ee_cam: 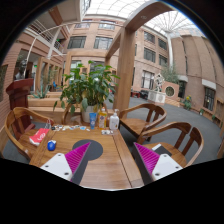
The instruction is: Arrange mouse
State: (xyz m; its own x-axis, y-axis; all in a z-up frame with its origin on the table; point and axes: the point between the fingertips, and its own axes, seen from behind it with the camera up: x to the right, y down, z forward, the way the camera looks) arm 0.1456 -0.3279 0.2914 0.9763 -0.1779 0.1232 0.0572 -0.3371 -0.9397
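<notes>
The claw [113, 160] hangs above a wooden table [108, 170] with its 2 fingers spread wide and nothing between them. Each finger carries 1 magenta pad [78, 155], so 2 pads show, and the bare tabletop fills the gap between them.

No mouse can be made out anywhere on the table.

Beyond the left finger lie 1 small blue object [51, 145] and 1 red and white item [39, 136], near the table's left edge. Farther ahead, at the far edge, stand 2 bottles [114, 121] or so, close together, with 1 leafy plant [88, 88] behind them. 3 wooden chairs [22, 127] ring the table: 1 at the left, 1 at the far right and 1 nearer on the right.

The middle of the table ahead of the fingers is open wood up to the bottles. A brick building [140, 50] with many windows rises behind.
</notes>
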